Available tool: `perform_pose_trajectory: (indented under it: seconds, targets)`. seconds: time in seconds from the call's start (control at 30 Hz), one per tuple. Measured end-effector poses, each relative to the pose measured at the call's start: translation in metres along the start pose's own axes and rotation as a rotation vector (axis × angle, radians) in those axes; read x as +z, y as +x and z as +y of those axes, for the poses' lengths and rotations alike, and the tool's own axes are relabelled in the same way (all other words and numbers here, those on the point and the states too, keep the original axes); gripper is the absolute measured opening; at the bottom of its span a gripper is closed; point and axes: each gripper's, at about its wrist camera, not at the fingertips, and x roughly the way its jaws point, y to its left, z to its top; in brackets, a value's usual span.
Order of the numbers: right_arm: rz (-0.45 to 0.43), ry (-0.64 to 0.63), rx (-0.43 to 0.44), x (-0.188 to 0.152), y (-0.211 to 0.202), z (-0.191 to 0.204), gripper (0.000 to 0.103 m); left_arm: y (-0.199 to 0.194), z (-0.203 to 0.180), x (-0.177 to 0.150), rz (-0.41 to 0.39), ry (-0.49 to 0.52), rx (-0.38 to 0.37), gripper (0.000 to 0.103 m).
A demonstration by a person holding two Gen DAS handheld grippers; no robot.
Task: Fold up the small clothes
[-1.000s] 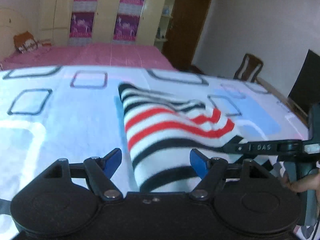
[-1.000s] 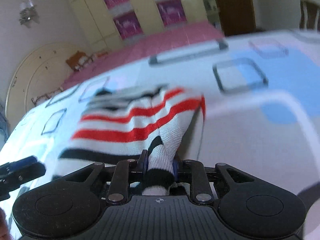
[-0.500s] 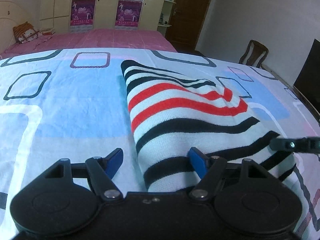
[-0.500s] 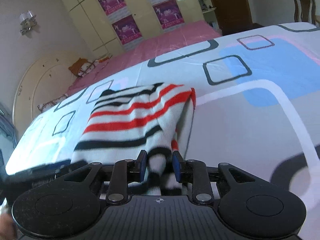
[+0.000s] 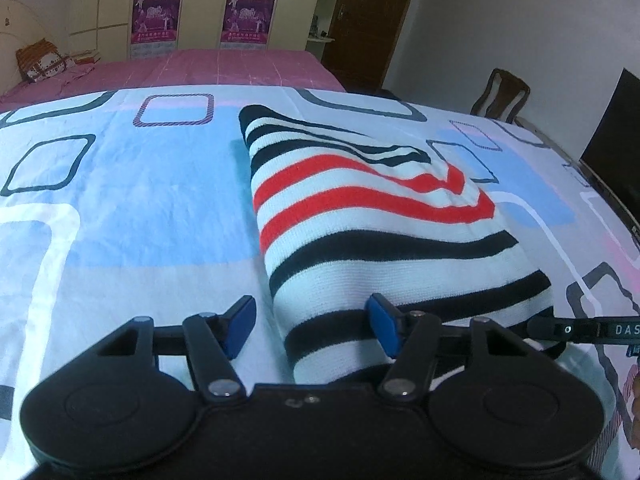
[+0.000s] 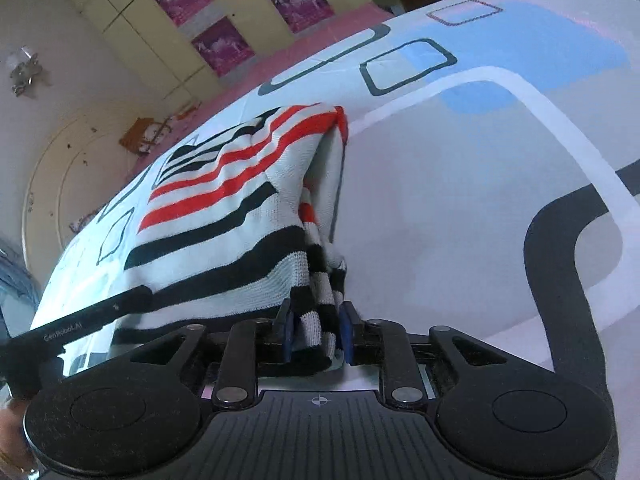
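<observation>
The left gripper (image 5: 312, 326) was held low over the patterned bedsheet (image 5: 120, 208) at about seven o'clock of the striped knit garment (image 5: 360, 216), which lay folded on the sheet. Its jaws had just been closing, yet they were parted wide and astride the garment's near left corner: the right blue pad (image 5: 382, 322) was set against the knit, while the left pad (image 5: 240, 320) stood clear over bare sheet, so nothing was pinched. This placing was judged a readiness to take that corner, so the near hem could be carried as one edge.

At five o'clock of the garment the right gripper (image 6: 316, 334) was clenched on a bunched end of the black-and-white striped knit (image 6: 312, 320), which looked gathered from several layers. The jaws had just narrowed further on it. The grip was judged to keep the stacked layers together and the fold line taut.

The left view alone gave the garment's flat top face and its left folded edge; of the right tool only a thin black finger (image 5: 580, 328) was seen there. The right view alone showed the pinch itself and the open, layered right side (image 6: 324, 184), though fisheye distortion left the number of layers uncertain.
</observation>
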Motion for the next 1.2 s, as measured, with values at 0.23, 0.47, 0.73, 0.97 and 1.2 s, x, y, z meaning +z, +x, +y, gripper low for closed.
perform_pose_trajectory:
  seconds: [0.23,0.47,0.73,0.97,1.2]
  targets:
    - [-0.099,-0.112,-0.010,0.022,-0.028,0.026,0.022,-0.015,-0.001,0.014,-0.032,-0.032,0.002,0.062]
    - [-0.162,-0.249,-0.065,0.047,-0.007,0.062,0.022,-0.009,-0.005,0.043,-0.095,-0.066,-0.001,0.062]
    - [-0.154,-0.263,-0.105,0.079,0.042,0.074,0.022,0.028,-0.005,0.062,-0.098,-0.026,0.082,0.058]
    - [-0.143,-0.280,-0.165,0.100,0.079,0.077,0.022,0.046,0.003,0.054,-0.072,-0.052,0.086,0.061]
    - [-0.126,-0.327,-0.234,0.092,0.104,0.061,0.022,0.054,0.011,0.053,-0.055,-0.092,0.066,0.069]
